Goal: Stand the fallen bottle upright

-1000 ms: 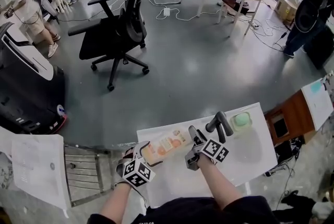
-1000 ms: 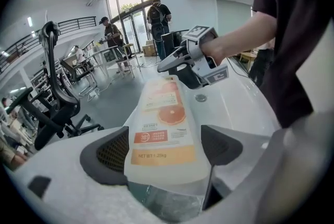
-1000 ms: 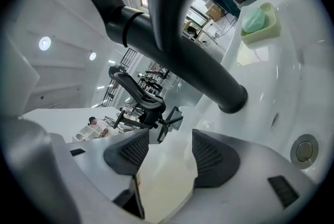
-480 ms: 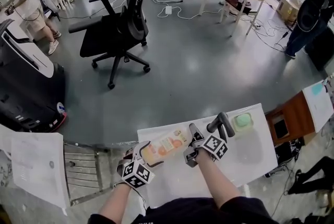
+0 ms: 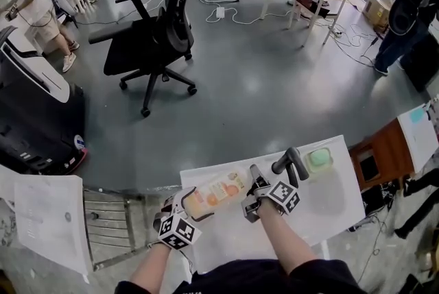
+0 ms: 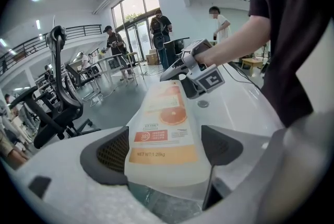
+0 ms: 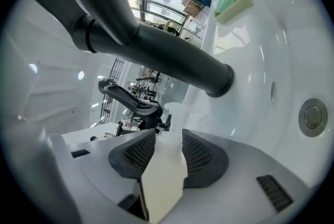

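Along the near edge of the scene, a white rectangular counter (image 5: 329, 207) spreads out in front of the person, with grey floor beyond its far edge. Well beyond it, to the far left, a black wheeled office chair (image 5: 147, 46) stands on that floor.

On the left half of the counter lies a translucent plastic bottle with a pale orange label showing an orange slice and a red band (image 5: 218, 191). It is on its side and not upright. Its flat base points near-left and its narrow top points far-right. Whether its body rests on the counter or sits slightly above it cannot be told.

The left gripper (image 6: 166, 140) is clamped on the bottle's base end, with one dark ribbed pad against each side of the body. The right gripper (image 7: 168, 137) has come at the bottle from the right. Its jaws are closing with the bottle's pale narrow top between them, and both pads already meet its sides.

Just right of the right gripper, a black curved metal faucet (image 5: 291, 164) rises from the counter. Beside it on the right, at the counter's far edge, sits a small pale green soap dish (image 5: 317, 160). A small round metal drain (image 7: 312, 116) is set flat into the white surface near the right gripper.
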{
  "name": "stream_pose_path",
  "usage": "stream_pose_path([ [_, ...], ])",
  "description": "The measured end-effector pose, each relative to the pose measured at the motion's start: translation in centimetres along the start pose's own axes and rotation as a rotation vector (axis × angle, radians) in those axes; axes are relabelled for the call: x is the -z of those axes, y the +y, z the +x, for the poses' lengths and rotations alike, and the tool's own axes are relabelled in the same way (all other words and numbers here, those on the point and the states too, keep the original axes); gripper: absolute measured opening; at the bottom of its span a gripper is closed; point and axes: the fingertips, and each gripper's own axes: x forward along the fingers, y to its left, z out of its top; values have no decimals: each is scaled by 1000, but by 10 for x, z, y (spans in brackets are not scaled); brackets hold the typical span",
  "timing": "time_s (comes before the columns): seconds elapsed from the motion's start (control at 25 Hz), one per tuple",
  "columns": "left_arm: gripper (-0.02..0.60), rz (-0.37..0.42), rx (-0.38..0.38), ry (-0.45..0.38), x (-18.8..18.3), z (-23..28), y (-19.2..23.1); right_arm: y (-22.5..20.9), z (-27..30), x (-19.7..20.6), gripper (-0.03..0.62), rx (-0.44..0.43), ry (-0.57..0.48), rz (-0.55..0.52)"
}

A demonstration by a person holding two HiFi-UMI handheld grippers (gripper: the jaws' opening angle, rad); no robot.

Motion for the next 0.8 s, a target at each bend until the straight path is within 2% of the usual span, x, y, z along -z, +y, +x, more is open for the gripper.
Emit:
stream_pose_path([
  [0.28,430,27,-29,-9,0,-3,-7,3,-29,1,156,-10,-47,33],
  [0.56,430,-36,-79,-69,-6,-9,-12,51,-48,-10,147,-98,-50,-83],
  [0.8,430,-97,-150,-132,-22,3,-10,98,-53,-29,146,-183,-44,-259],
])
